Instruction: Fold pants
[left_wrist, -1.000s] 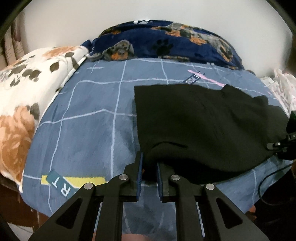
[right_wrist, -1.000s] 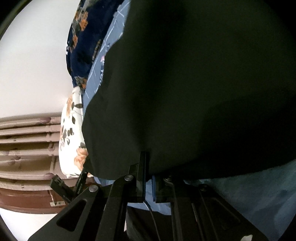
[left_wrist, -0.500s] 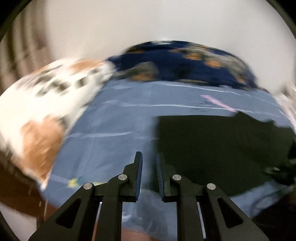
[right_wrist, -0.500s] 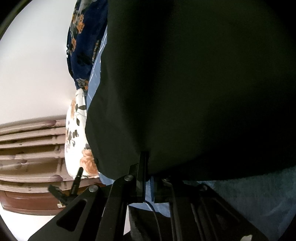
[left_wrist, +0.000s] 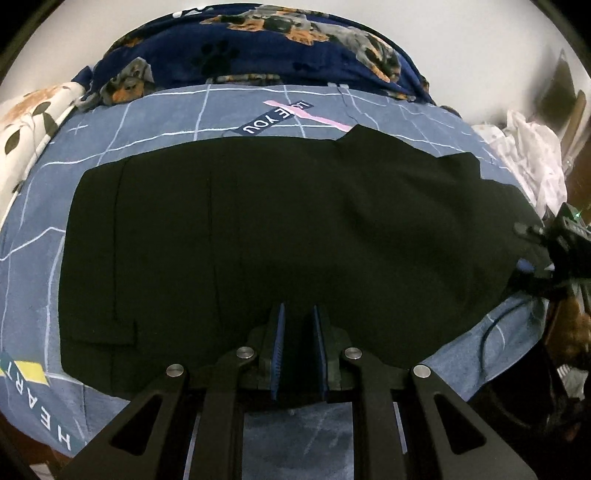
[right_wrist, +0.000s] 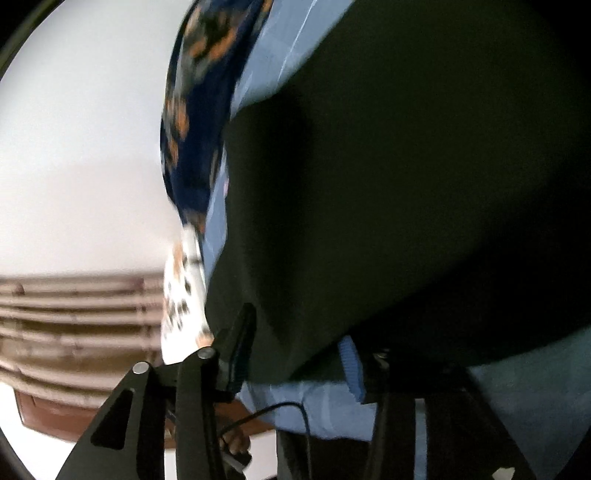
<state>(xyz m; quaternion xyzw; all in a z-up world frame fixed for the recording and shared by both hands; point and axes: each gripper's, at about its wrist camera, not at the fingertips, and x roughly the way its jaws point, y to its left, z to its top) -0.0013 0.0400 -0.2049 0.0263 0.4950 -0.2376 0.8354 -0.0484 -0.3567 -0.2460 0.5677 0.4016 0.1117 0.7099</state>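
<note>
Dim indoor light; left view sharp, right view motion-blurred; fisheye edges bowed, corners dark.

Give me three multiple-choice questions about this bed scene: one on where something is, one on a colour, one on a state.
1. Where is the dog-print blanket?
A. On top of the pants
B. At the far end of the bed, beyond the pants
C. On the floor

2. What colour are the pants?
A. Red
B. White
C. Black

3. How do the pants lie?
A. Spread out on the blue bedspread
B. Hanging from a hanger
C. Rolled into a ball

Answers:
1. B, as the left wrist view shows the blanket bunched against the wall behind the pants.
2. C, as the cloth is plain black against the blue.
3. A, as they lie broad and mostly flat across the gridded cover.
</note>
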